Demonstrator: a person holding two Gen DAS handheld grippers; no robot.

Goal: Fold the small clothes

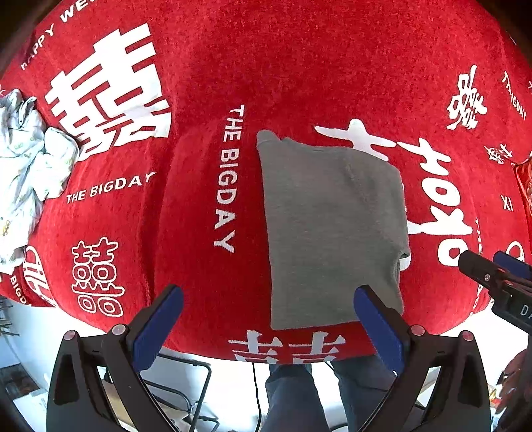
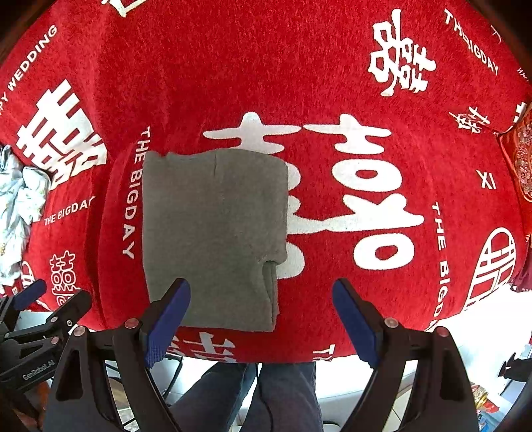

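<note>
Right wrist: folded grey garment (image 2: 212,232) lengthwise near-far.

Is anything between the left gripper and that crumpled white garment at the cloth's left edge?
Nothing visible. Between the open left gripper and the crumpled white garment lies only bare red cloth. The folded grey garment sits on the opposite side, out of that path.

white garment (image 1: 23,166): cut by left edge | cloth lettering (image 1: 50,31): clipped
</note>
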